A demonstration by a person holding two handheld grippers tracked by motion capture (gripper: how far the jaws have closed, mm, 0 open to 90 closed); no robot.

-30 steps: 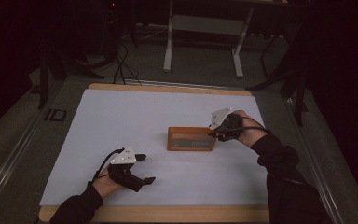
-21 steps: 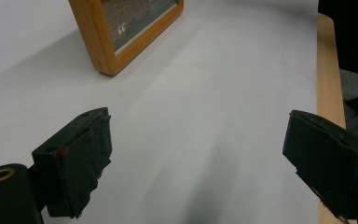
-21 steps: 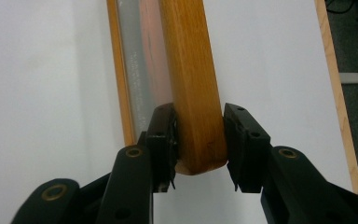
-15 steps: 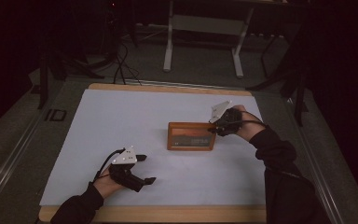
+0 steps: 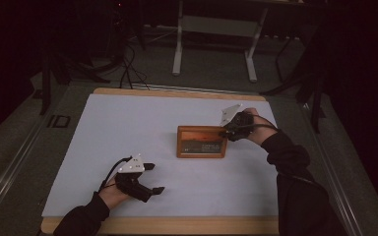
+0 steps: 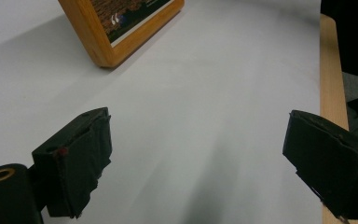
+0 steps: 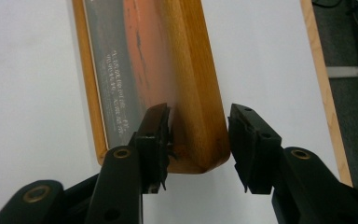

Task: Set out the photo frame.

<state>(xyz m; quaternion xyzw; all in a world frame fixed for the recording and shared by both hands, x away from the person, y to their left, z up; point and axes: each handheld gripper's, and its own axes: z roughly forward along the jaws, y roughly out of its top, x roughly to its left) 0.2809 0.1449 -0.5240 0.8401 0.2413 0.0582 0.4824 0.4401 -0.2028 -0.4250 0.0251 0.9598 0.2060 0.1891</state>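
Wooden picture frame (image 5: 202, 141) lies flat right of centre on the white worktop (image 5: 128, 123), nothing else near it. Its right end sits between the parted jaws of the right hand-held gripper (image 7: 199, 133); one jaw is over the glass, the other just off the outer edge, not clamped. Well apart at the near left, the left hand-held gripper (image 5: 152, 178) gapes wide, holding nothing.

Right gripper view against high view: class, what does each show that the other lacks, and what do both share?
Right gripper view alone: close up, the right tongs straddle the frame's wooden edge, one jaw on its glass face, the other just off its outer side. High view alone: the left tongs, open over the white table, both sleeves, and the floor beyond. Shared: frame, right tongs, white tabletop.
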